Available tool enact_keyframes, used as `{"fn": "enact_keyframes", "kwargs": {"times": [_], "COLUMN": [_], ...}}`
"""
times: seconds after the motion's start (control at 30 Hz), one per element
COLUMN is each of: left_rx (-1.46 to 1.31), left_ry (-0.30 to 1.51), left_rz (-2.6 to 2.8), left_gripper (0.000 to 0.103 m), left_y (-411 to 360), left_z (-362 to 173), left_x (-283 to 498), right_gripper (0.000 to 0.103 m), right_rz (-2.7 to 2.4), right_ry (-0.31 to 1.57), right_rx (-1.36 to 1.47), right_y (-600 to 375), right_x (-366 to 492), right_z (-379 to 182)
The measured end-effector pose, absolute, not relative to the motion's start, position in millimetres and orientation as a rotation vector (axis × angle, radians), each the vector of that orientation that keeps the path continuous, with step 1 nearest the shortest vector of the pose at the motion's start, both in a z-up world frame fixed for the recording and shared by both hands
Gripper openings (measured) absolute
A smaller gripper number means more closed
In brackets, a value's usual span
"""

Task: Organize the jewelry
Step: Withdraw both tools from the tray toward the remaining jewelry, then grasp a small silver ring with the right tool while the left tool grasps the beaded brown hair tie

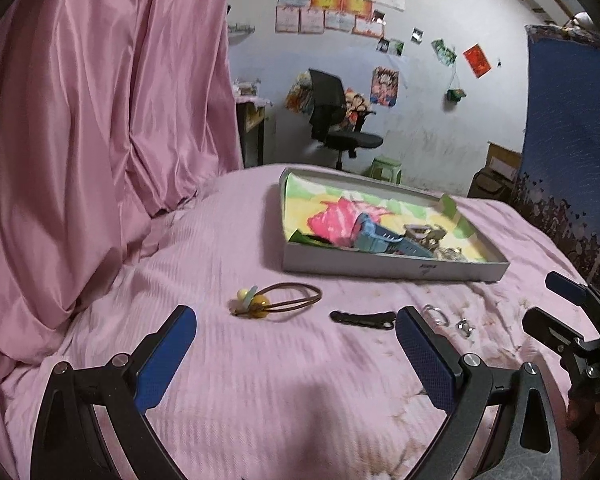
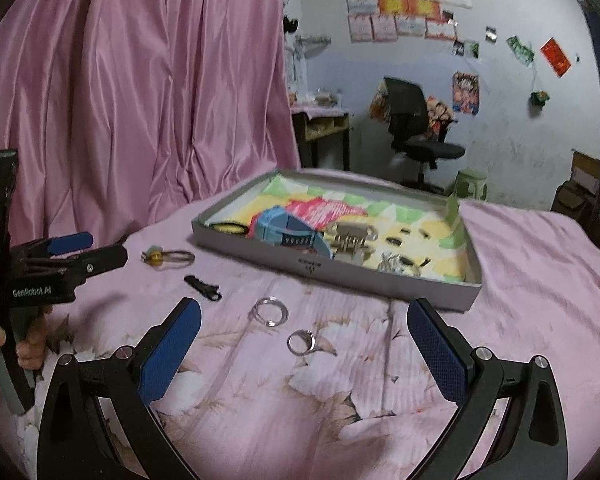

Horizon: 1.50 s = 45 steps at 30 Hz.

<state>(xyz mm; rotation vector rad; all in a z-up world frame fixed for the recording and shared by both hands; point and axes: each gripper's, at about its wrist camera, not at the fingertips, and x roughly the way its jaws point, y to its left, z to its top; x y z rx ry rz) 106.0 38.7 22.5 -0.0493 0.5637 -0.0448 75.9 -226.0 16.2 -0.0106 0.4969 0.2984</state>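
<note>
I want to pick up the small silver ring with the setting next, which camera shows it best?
The right wrist view. The silver ring lies in the open on the pink bedspread, between the open right hand-held gripper fingers, its band and setting clear. The left wrist view shows it small and blurred near the right edge.

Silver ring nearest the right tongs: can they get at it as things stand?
Probably yes. The right tongs are open and empty, the silver ring lies flat on the pink bedspread between their fingers, and nothing covers it.
</note>
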Motion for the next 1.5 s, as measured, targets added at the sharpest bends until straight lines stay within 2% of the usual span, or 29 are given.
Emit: {"fn": "enact_keyframes", "kwargs": {"times": [0.23,0.3,0.47,0.7,0.77,0.97,1.1,1.2,1.5], "left_rx": [-0.069,-0.081,-0.134,-0.207,-0.218,-0.239,-0.249,-0.247,-0.235], "left_ry": [0.681,0.708,0.761,0.799,0.808,0.833,0.830,0.826,0.827], "left_rz": [-0.027,-0.026,-0.030,-0.059,-0.067,-0.096,-0.118,-0.144,-0.153], "left_gripper": [0.100,0.100,0.100,0.099,0.096,0.086,0.075,0.060,0.042], "left_y": [48.3,51.2,61.7,73.6,74.8,75.7,75.9,75.0,73.5], "left_z": [7.3,3.8,-5.2,-14.6,-16.6,-23.2,-24.6,-25.3,-26.9], "left_x": [134.9,142.4,160.1,178.8,183.9,194.7,196.9,196.8,193.8], "right_gripper": [0.100,0.095,0.073,0.058,0.051,0.046,0.042,0.040,0.033], "right_rz": [0.348,0.357,0.376,0.409,0.416,0.433,0.444,0.451,0.467], "right_ry": [0.626,0.647,0.708,0.781,0.797,0.824,0.829,0.830,0.825], "right_rx": [0.000,0.006,0.022,0.045,0.051,0.061,0.055,0.058,0.069], "right_y": [-220.3,-219.7,-216.9,-213.4,-213.0,-209.1,-206.3,-206.6,-207.7], "right_x": [101.8,107.9,120.3,132.0,135.1,140.3,140.1,139.3,133.1], "right_z": [-0.6,-3.6,-14.5,-30.9,-34.0,-40.9,-42.9,-43.7,-44.7]}}
